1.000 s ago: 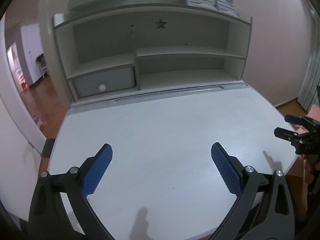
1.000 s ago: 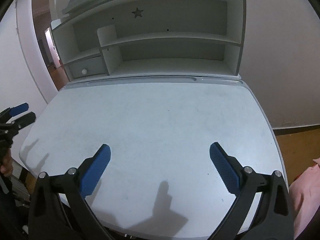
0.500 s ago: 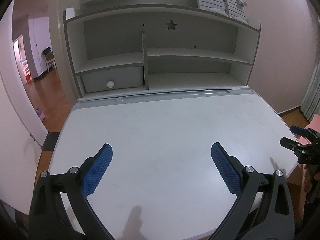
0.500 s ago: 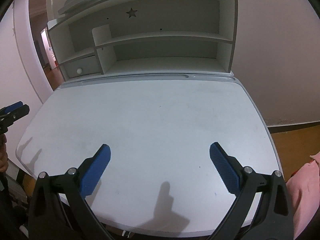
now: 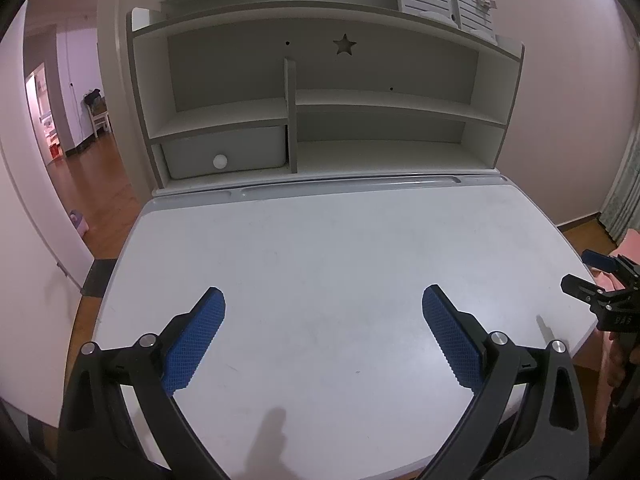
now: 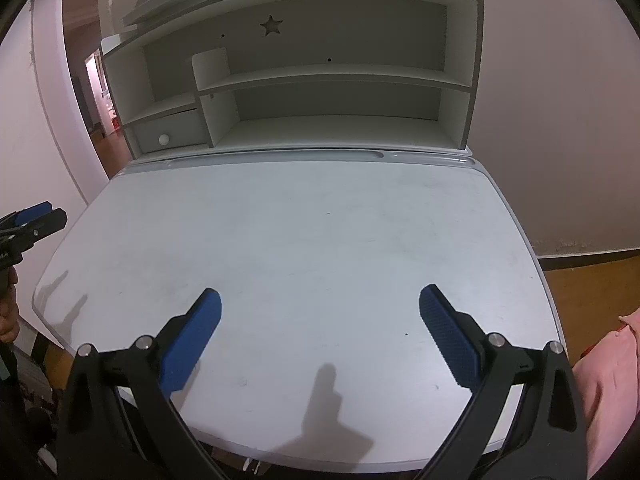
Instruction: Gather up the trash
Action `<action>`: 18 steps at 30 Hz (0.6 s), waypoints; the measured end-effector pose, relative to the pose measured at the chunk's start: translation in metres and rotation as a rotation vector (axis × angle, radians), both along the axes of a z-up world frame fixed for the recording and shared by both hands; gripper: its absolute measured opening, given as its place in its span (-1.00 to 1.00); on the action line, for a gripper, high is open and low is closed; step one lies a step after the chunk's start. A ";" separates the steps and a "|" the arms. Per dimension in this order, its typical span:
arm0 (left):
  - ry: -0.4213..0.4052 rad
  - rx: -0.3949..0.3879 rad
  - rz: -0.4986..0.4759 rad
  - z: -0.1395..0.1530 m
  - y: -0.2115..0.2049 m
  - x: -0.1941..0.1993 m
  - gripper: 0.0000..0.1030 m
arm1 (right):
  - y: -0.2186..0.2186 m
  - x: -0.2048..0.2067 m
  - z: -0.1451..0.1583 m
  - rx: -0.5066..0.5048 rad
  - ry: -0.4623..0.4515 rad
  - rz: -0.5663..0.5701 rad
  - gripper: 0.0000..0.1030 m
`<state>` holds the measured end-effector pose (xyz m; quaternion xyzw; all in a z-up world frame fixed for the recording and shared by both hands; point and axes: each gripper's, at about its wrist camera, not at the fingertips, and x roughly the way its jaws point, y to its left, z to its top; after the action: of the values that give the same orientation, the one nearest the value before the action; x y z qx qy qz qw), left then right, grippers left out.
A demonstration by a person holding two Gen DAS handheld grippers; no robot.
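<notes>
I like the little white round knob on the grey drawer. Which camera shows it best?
The left wrist view: the white round knob on the grey drawer appears large and face-on. In the right wrist view the knob is smaller, far left, seen at an angle.

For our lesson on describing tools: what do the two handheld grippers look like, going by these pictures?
Both match: the left gripper and right gripper have black frames with round silver bolts and two fingers faced with blue cross-hatched pads. The right one's body carries small white lettering, too small to read.
</notes>
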<state>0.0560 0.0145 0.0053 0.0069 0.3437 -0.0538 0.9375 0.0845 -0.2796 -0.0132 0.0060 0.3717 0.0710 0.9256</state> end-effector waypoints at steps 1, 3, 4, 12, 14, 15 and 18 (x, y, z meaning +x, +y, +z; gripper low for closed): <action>0.001 0.001 -0.001 0.000 -0.001 0.000 0.86 | 0.001 0.000 0.000 0.000 0.000 -0.001 0.86; 0.002 0.003 -0.002 -0.001 -0.001 -0.001 0.86 | 0.001 0.000 0.000 -0.001 0.000 0.000 0.86; 0.002 0.002 -0.002 -0.001 -0.002 -0.001 0.86 | 0.002 0.000 0.000 -0.002 0.000 -0.001 0.86; 0.003 0.002 -0.002 -0.001 -0.003 -0.002 0.86 | 0.003 -0.002 0.001 -0.005 -0.003 0.005 0.86; 0.004 0.001 -0.003 -0.001 -0.003 -0.002 0.86 | 0.003 -0.002 0.001 -0.005 -0.003 0.004 0.86; 0.005 0.001 -0.003 -0.001 -0.003 -0.002 0.86 | 0.003 -0.002 0.001 -0.005 -0.003 0.004 0.86; 0.010 0.000 -0.006 -0.002 -0.004 -0.001 0.86 | 0.004 -0.002 0.002 -0.007 -0.003 0.006 0.86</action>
<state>0.0551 0.0106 0.0038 0.0079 0.3482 -0.0565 0.9357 0.0826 -0.2758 -0.0115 0.0016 0.3707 0.0724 0.9259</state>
